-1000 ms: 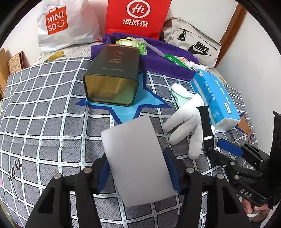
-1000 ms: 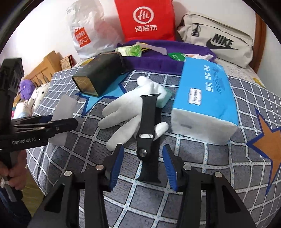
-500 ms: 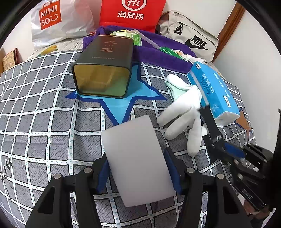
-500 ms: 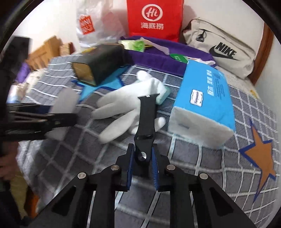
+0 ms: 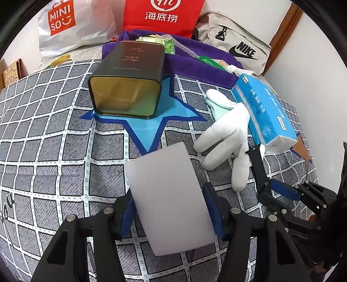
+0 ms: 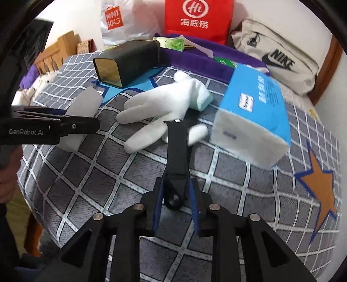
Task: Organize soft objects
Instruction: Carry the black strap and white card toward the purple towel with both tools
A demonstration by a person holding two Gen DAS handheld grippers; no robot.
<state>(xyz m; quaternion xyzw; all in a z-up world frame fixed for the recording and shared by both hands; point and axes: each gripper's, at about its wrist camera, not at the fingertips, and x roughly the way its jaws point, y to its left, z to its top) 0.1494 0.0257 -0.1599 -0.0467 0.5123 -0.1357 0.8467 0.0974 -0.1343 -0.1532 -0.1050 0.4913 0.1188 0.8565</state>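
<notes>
Right wrist view, low centre: the black watch strap (image 6: 176,160) runs up the frame from the right tongs (image 6: 176,200), its buckle end sitting between the two blue pads, which press on its sides; these jaws have just been opening a little from their tightest, with the strap between them and its far end lifted over the white glove (image 6: 164,108). The glove lies flat on the checked bedspread (image 6: 86,173), fingers pointing to the lower left, with a pale green pad tucked under its cuff. Just right of it lies a blue tissue pack (image 6: 256,112) (blurred at its near end). Left wrist view, lower centre: the left tongs (image 5: 171,214) stand about half open and clamp a white foam block (image 5: 167,195) by its two long sides, the block tilted slightly and raised above the bedspread (image 5: 54,151). Above it, in the upper middle, a dark tin (image 5: 128,80) lies on its side on a blue star print, its open golden mouth facing the camera. Across the top of the frame stand a white shopping bag (image 5: 71,23), a red paper bag (image 5: 162,15) and a beige sling bag (image 5: 234,43), with a purple towel (image 5: 195,65) spread before them. The right tongs (image 5: 263,188) enter at the lower right edge, strap in their grip.
</notes>
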